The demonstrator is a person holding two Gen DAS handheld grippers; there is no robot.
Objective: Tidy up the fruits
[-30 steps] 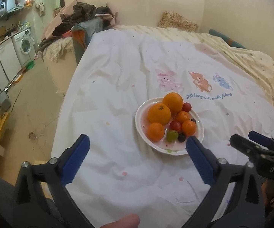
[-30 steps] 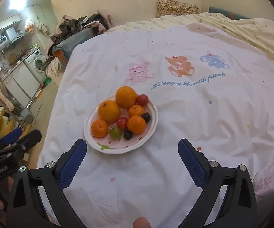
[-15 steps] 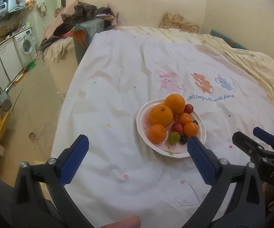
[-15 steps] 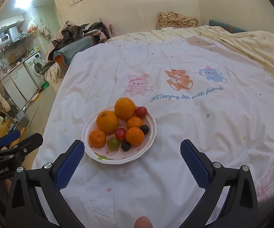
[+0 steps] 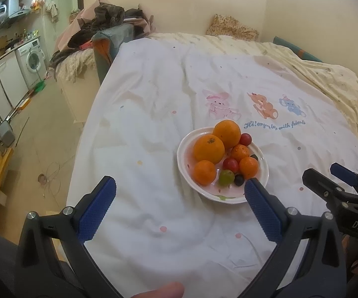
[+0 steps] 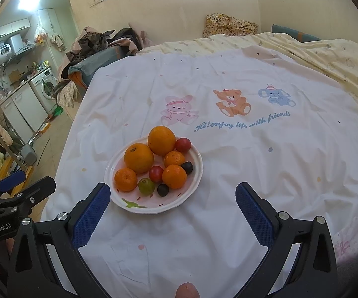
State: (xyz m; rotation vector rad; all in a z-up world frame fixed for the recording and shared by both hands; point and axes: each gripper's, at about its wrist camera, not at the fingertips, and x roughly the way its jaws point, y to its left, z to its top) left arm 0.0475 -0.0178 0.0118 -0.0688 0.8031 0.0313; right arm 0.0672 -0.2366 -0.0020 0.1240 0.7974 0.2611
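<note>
Plate (image 6: 193, 188) of fruit resting on a white bedsheet (image 6: 253, 164) printed with cartoon animals, spread over a bed. On the plate: two large oranges (image 6: 161, 140) at the far side, touching; three small mandarins (image 6: 174, 176); two red cherry tomatoes (image 6: 156, 173); one green grape (image 6: 146, 186); two dark grapes (image 6: 163, 189).

Left gripper (image 5: 180, 193) held above the sheet, jaws spread wide and holding nothing. Plate ahead of it and off to its right side, the plate's near rim just beside the right blue pad (image 5: 262, 208); left pad well apart from the plate.

Right gripper (image 6: 172, 196) likewise released, jaws wide, nothing between them. Plate ahead and toward its left side, the left blue pad (image 6: 90, 217) just beside the plate's near-left rim; right pad (image 6: 254, 216) well apart from the plate, over bare sheet.

Both grippers near the plate's near side, one flanking each end; each visible at the edge of the other's view.
</note>
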